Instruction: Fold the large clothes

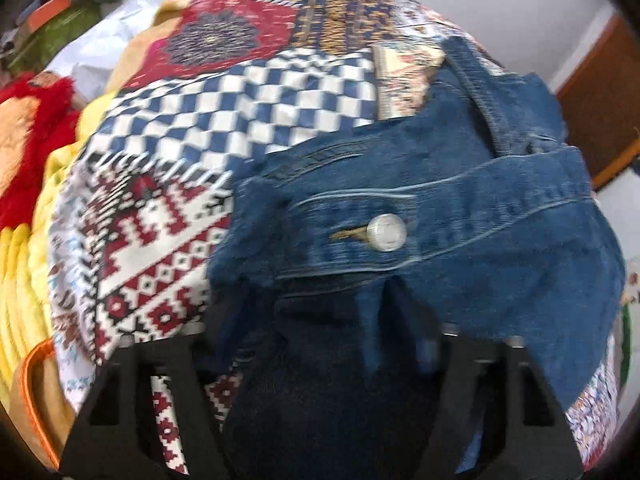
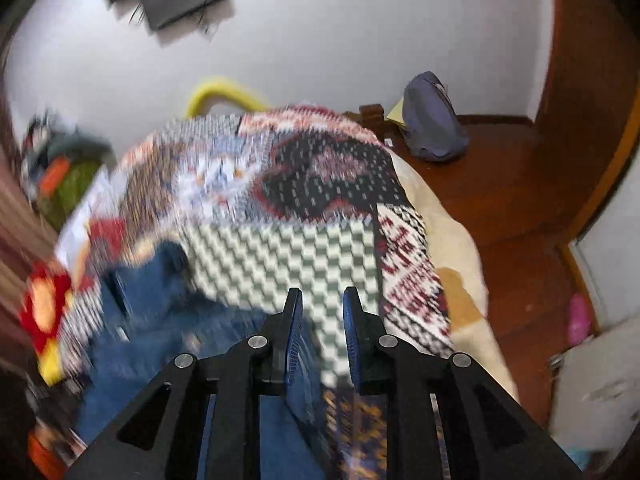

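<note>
A blue denim garment (image 1: pixel 460 216) with a silver button (image 1: pixel 386 232) lies on the patterned bedspread (image 1: pixel 256 112). In the left wrist view the denim drapes over my left gripper (image 1: pixel 320 344) and hides its fingertips, so its jaws cannot be read. In the right wrist view my right gripper (image 2: pixel 322 300) hovers above the bed with a small gap between its blue pads (image 2: pixel 350 320) and nothing between them. The denim (image 2: pixel 152 320) lies to its lower left, blurred.
A red and yellow plush blanket (image 1: pixel 28 148) lies at the bed's left. A grey-blue bag (image 2: pixel 432 120) sits on the wooden floor (image 2: pixel 512 184) beyond the bed. White walls stand behind. A pile of items (image 2: pixel 60 172) sits far left.
</note>
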Demonstrator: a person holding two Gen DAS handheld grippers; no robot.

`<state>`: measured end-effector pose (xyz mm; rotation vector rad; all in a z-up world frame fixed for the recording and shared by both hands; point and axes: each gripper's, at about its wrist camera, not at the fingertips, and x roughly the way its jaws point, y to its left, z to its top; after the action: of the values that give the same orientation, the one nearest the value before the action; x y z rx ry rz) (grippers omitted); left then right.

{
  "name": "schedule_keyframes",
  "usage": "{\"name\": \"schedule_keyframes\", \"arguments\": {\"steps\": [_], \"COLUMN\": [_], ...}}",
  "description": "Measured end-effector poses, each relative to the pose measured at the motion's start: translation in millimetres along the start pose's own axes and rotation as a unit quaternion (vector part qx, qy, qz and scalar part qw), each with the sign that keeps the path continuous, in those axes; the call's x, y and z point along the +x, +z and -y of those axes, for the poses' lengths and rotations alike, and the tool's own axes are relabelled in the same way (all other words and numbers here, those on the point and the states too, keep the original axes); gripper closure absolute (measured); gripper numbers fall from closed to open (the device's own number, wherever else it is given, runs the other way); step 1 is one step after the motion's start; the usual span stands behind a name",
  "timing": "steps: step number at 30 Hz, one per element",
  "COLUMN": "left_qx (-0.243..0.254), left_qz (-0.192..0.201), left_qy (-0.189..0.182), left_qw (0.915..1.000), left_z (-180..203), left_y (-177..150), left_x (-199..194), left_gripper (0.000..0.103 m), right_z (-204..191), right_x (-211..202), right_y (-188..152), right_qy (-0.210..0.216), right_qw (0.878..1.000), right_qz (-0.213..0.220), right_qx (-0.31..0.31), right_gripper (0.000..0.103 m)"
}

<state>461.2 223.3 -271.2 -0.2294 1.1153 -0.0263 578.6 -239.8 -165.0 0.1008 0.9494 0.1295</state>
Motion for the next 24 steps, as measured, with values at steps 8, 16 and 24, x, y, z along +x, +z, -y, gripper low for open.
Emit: {"name": "schedule_keyframes", "arguments": {"steps": [8, 16, 24], "left_qx": [0.027, 0.064, 0.011], "left_qz": [0.063, 0.086, 0.026], "left_qy": [0.032, 0.063, 0.05], "left_qw": [0.9971, 0.9923, 0.9984], "left_z": [17.1, 19.6, -10.6], "left_y": [20.4, 45.6, 24.6], "left_x": [-40.0, -68.4, 0.7], "left_gripper": [0.09, 0.09, 0.079], "right_z": [-48.3, -152.2, -240.0], "right_x": [35.2, 25.3, 54.2], "right_y": [-51.9, -63.0, -113.1], "right_qy": [-0.013, 0.048, 0.079], "right_qw": [0.992, 0.978, 0.955], "right_qz": [-0.065, -0.036, -0.086], "right_qx": [-0.109, -0.201, -0.274], "right_gripper": [0.087, 0.087, 0.087]}}
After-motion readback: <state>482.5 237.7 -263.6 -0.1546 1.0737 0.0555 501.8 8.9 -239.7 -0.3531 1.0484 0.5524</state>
